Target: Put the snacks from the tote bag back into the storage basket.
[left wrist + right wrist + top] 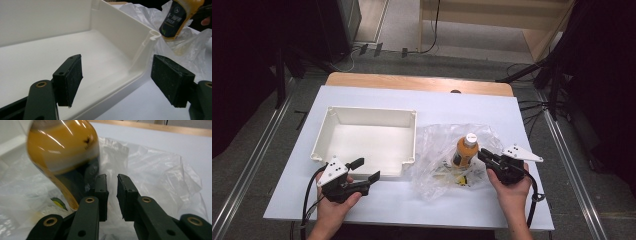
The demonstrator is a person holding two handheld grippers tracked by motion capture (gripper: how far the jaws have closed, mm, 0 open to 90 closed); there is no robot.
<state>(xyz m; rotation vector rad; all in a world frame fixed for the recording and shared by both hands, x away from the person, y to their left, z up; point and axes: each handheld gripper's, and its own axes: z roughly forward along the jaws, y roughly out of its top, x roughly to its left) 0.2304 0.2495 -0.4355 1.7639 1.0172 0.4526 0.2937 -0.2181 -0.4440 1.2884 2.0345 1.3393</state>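
The right gripper (486,156) is nearly closed with a thin gap, pinching nothing, just right of the orange bottle (464,150). That bottle stands on the plastic bag (437,145), right of the white tray (364,117). The left gripper (364,170) gapes wide at the tray's near edge.

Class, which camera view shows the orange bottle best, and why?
The high view: the orange bottle stands whole, white cap up, on the clear plastic bag beside the white tray. The left gripper view shows its lower, labelled part. The right gripper view shows it close, blurred and cropped.
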